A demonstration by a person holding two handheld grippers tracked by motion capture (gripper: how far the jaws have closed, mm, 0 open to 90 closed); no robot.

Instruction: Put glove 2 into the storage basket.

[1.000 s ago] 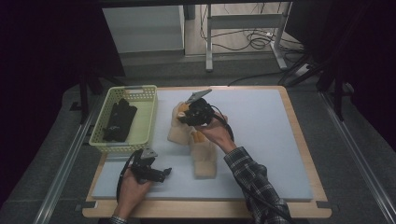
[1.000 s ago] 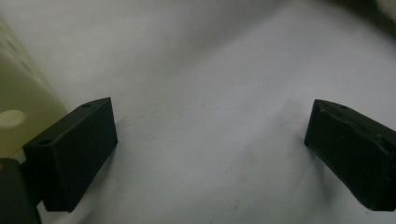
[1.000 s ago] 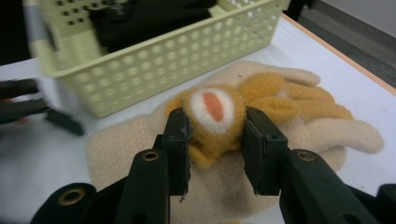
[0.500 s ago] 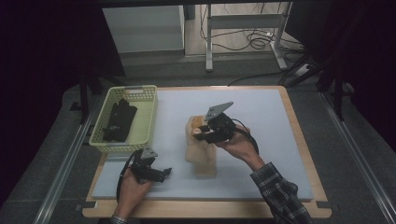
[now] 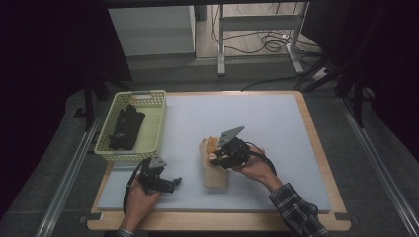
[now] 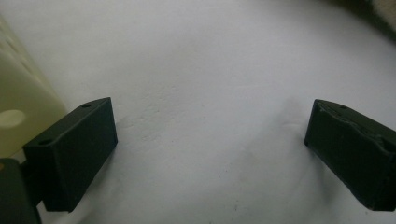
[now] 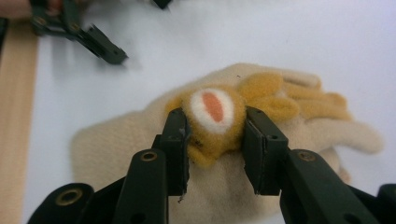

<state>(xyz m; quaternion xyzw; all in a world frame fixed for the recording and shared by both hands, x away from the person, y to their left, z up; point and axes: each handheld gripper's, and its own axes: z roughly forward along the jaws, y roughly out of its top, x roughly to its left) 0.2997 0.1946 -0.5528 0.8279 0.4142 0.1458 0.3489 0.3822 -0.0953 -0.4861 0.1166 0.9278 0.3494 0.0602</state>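
The right gripper (image 7: 214,140), whose jaws have just been widening, clasps a mustard felt animal (image 7: 224,116) atop the cream glove (image 7: 135,140) lying mid-mat, cuff toward the person, fingers pointing away; the left gripper (image 6: 210,144) gapes, holding nothing.

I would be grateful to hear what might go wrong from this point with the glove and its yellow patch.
1. The right gripper pinches only the raised yellow patch, so the cream glove may sag, or the patch may slip free.
2. The left gripper stands open on the mat, so nothing steadies the glove.
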